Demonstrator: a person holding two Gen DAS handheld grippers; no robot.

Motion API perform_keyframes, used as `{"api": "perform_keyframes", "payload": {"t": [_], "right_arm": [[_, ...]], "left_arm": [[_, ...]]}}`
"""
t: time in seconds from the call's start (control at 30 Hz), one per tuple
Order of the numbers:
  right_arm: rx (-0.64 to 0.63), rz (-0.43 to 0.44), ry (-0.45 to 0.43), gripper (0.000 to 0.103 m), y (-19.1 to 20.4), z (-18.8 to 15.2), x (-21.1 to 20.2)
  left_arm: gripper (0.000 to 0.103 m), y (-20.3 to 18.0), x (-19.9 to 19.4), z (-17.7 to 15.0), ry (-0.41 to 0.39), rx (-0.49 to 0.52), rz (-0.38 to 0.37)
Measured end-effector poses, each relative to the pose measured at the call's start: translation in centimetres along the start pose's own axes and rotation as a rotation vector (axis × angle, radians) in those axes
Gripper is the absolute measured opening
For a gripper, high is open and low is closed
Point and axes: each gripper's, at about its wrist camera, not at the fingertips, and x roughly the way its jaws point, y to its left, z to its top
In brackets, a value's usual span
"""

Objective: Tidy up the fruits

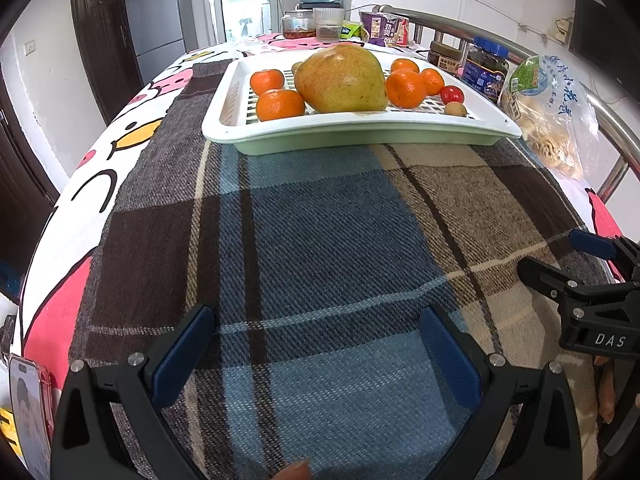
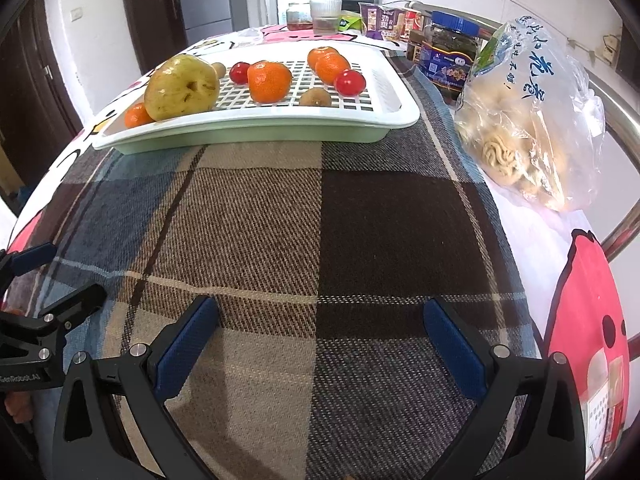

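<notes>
Hovering apart over plaid cloth: both hand-held grippers, jaws wide, empty.

pear, tangerines, cherry tomatoes in white tray

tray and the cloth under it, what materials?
White slotted tray on its pale green base: looks like moulded plastic, smooth and semi-glossy, with a uniform grid and rounded rim. Plaid blue-brown cloth: woven fabric, matte, visible diagonal twill; probably wool or a blend, cannot tell.
</notes>
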Motion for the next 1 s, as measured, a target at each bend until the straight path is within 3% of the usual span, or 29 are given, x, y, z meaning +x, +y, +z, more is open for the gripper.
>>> {"api": "perform_keyframes", "payload": {"t": [1.0], "right_arm": [[-0.001, 0.001, -0.001, 0.103, 0.15, -0.22, -0.15]], "left_arm": [[0.103, 0.02, -0.17, -0.26, -0.001, 0.000, 0.000]]}}
